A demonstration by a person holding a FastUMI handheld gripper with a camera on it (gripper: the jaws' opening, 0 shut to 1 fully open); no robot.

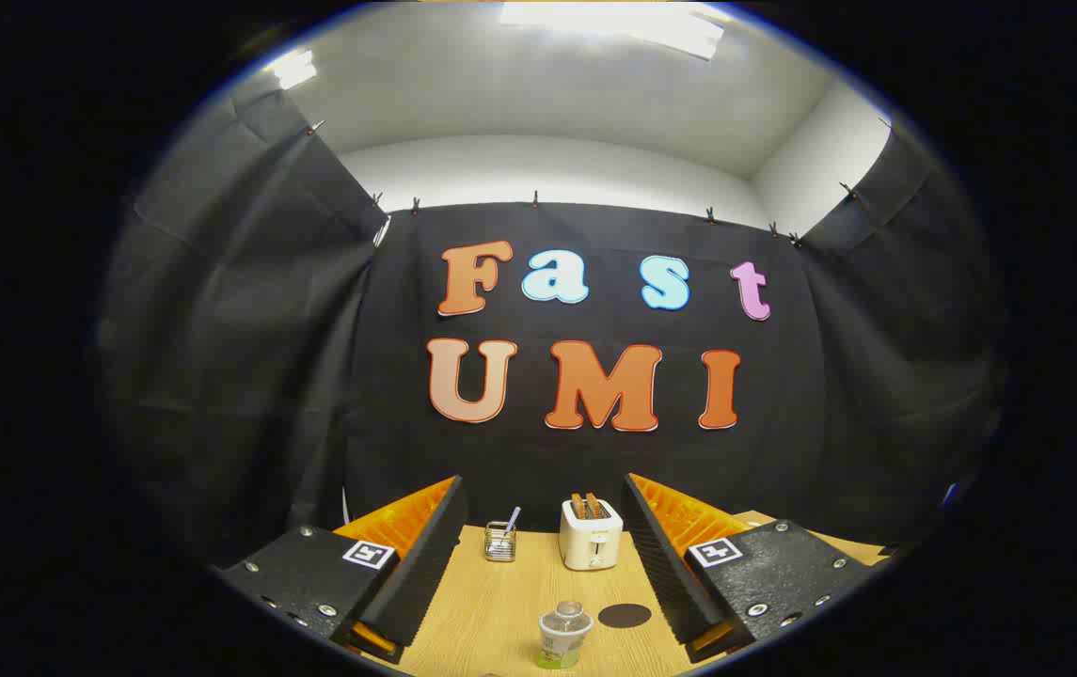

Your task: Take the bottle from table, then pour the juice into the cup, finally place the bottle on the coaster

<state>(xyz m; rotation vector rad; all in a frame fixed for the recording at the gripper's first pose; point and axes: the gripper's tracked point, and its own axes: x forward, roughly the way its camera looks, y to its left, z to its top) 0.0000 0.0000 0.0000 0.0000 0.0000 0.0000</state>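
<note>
Now tool point(543, 527) level, fingers wide apart; bottle point(562, 637) btwn them.

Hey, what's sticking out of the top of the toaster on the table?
Two brown slices stand in the slots of the toaster, beyond the open gripper. Their lower parts are hidden inside its body.

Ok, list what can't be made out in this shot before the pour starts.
- Bottle: its base is cut off by the view's lower edge; its cap and juice level are too small to judge.
- Mesh holder: too small to tell what stands in it.
- Coaster: a dark oval; its material is unclear.
- Table: the open gripper covers both its sides.
</note>
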